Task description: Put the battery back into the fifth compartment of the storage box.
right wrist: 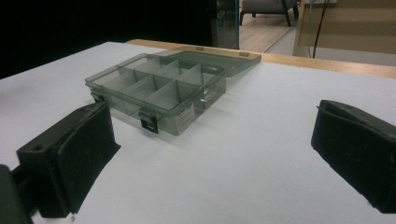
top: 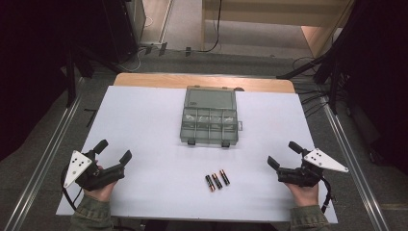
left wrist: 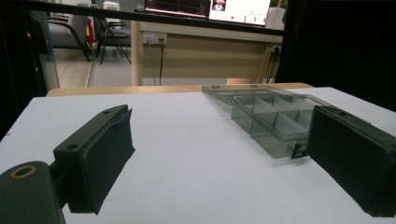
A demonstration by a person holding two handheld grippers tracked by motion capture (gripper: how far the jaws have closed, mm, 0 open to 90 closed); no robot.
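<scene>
High view: I have both hands resting at the near edge of the table (top: 144,115), and nothing is picked up yet. My left gripper (top: 114,150) has its jaws spread wide with only bare tabletop between them, and my right gripper (top: 284,153) stands just as released and empty. The open organizer box (top: 210,126), its lid folded back flat behind it, sits at the middle of the table, well ahead of both hands. The three batteries (top: 217,180) lie side by side just in front of the box, on my side of it, nearer my right hand than my left. I judge I am at the very start: the batteries look meant for the box's compartments. My next move should be to reach the right gripper across, come down over one battery, straddle it across its narrow width and pinch without nudging its neighbours.
</scene>
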